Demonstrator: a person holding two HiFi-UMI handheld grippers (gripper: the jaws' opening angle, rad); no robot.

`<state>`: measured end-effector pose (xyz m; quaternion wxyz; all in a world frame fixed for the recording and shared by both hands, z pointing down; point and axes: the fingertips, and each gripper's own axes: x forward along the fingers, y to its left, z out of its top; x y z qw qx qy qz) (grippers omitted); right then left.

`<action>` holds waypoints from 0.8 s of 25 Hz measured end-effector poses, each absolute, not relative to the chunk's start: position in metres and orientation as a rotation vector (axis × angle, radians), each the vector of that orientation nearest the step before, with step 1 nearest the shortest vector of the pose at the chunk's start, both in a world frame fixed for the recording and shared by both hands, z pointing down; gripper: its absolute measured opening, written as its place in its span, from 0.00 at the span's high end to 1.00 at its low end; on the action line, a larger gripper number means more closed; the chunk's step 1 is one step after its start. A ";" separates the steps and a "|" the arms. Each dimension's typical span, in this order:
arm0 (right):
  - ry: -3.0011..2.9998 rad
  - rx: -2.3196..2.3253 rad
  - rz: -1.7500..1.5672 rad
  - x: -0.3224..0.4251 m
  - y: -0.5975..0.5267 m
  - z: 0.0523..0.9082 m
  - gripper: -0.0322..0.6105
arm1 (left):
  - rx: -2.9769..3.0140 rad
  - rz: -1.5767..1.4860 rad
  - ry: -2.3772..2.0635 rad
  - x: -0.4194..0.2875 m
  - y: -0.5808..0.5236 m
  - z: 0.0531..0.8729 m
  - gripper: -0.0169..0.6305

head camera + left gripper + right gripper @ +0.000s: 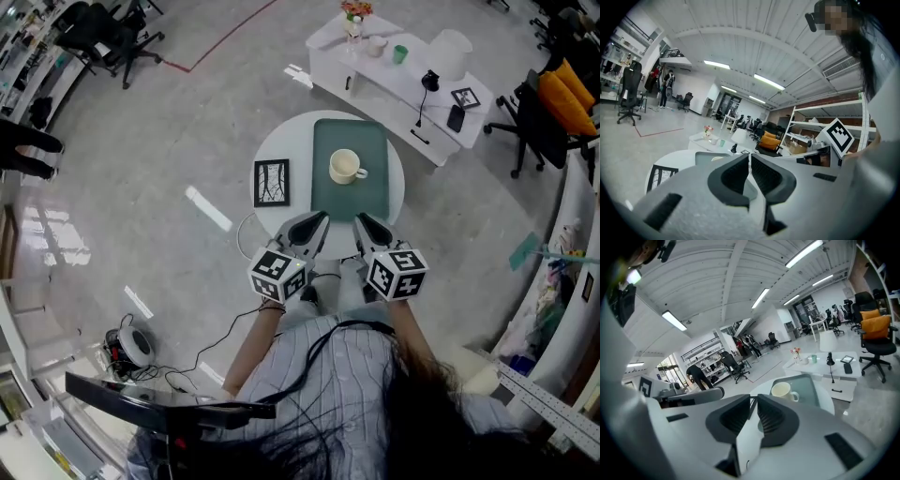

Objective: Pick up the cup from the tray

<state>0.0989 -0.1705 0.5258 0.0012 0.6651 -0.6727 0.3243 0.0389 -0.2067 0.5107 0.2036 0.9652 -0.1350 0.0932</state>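
Standing upright on a green tray (349, 202), cream handled cup (345, 167); left gripper (314, 225) and right gripper (364, 225) jaws together.

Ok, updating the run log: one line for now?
left gripper shut, empty | right gripper shut, empty | cup upright on tray, untouched

We hold the left gripper (314, 225) and the right gripper (364, 227) side by side, close in front of our body, near each other but not touching. Both point forward and away from us, their tips angled slightly toward one another. The marker cubes (277, 274) sit at the rear ends, nearest our hands. Our left forearm (249, 349) and right forearm (411, 330) reach forward, bare below the shirt sleeves. In each gripper view the jaws stand together with nothing between them.
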 end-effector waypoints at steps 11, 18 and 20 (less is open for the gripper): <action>-2.184 1.824 1.049 0.145 -0.232 0.570 0.87 | 2.627 0.370 -0.585 0.066 -0.259 0.534 0.95; -2.217 1.576 0.961 0.157 -0.263 0.602 0.55 | 2.576 0.375 -0.674 0.075 -0.281 0.545 0.95; -2.217 1.482 0.855 0.160 -0.271 0.613 0.47 | 2.562 0.380 -0.692 0.079 -0.285 0.550 0.95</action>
